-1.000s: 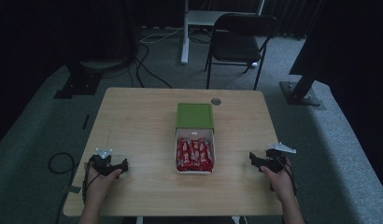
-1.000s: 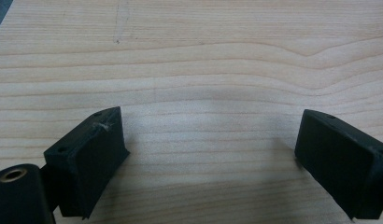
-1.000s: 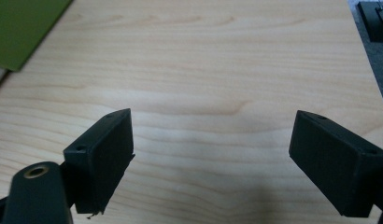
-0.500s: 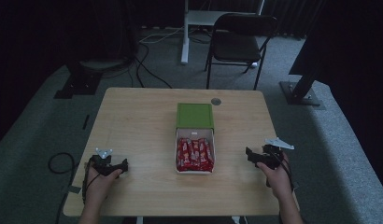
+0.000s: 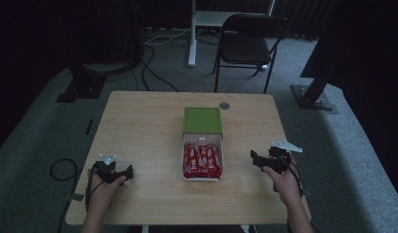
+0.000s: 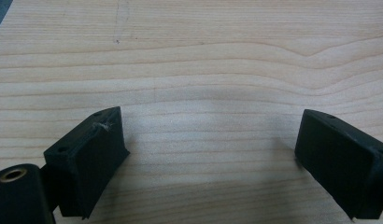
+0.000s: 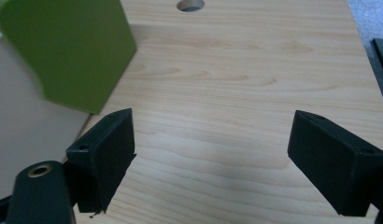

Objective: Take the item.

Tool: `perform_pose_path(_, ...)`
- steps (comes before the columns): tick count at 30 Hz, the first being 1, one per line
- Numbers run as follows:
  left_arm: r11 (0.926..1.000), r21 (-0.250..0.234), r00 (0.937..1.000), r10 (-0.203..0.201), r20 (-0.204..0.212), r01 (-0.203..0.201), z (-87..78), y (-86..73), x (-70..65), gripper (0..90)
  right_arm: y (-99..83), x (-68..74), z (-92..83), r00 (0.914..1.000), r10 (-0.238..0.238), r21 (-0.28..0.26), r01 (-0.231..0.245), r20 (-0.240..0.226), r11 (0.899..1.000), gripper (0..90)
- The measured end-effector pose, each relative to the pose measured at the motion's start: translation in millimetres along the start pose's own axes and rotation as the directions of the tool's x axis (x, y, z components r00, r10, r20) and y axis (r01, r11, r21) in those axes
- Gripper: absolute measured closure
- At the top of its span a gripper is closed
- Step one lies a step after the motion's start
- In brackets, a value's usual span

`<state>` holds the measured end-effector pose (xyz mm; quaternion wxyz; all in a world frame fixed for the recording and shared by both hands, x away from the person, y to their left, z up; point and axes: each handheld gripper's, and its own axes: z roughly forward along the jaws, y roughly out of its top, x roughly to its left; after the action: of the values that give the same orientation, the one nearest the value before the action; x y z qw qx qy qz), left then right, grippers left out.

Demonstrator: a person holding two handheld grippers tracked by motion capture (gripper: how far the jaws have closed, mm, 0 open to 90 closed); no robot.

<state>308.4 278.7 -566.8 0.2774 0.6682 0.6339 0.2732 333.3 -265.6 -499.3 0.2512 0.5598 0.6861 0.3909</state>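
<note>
I work at a light wooden table (image 5: 139,126) with a visible grain; a round cable hole (image 5: 224,105) sits near its far edge. The table stands on grey carpet (image 5: 37,145). Beyond the far edge, a black folding chair (image 5: 248,43) faces me, and beside it, to my left, rises the white leg of a desk (image 5: 192,34). Black cables (image 5: 153,73) run across the carpet behind the table, and one loop of cable (image 5: 61,170) lies on the floor at my left. A dark stand base (image 5: 80,87) sits at far left, another base plate (image 5: 313,97) at far right. The room is dim; its far side is in darkness.
</note>
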Motion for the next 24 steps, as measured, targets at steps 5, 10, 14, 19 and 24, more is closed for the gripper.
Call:
perform_pose_path(5,1.0,0.0,1.0,0.0,0.0,0.0,0.0,0.0,0.0,9.2,7.3,10.0,-3.0,0.9997,-0.018,-0.016,0.017,-0.017,1.0,14.5)
perform_pose_path(10,1.0,0.0,1.0,0.0,0.0,0.0,0.0,0.0,0.0,9.2,16.5,22.5,-7.1,0.9986,-0.018,-0.031,0.016,-0.05,0.999,14.5)
perform_pose_path(14,1.0,0.0,1.0,0.0,0.0,0.0,0.0,0.0,0.0,9.2,25.2,35.2,-11.9,0.9964,-0.032,-0.049,0.028,-0.078,0.998,14.5)
perform_pose_path(19,1.0,0.0,1.0,0.0,0.0,0.0,0.0,0.0,0.0,9.2,36.2,52.5,-15.9,0.9893,-0.042,-0.067,0.033,-0.14,0.997,14.5)
perform_pose_path(24,1.0,0.0,1.0,0.0,0.0,0.0,0.0,0.0,0.0,9.2,42.7,68.5,-16.2,0.983,-0.064,-0.078,0.051,-0.172,0.996,14.5)
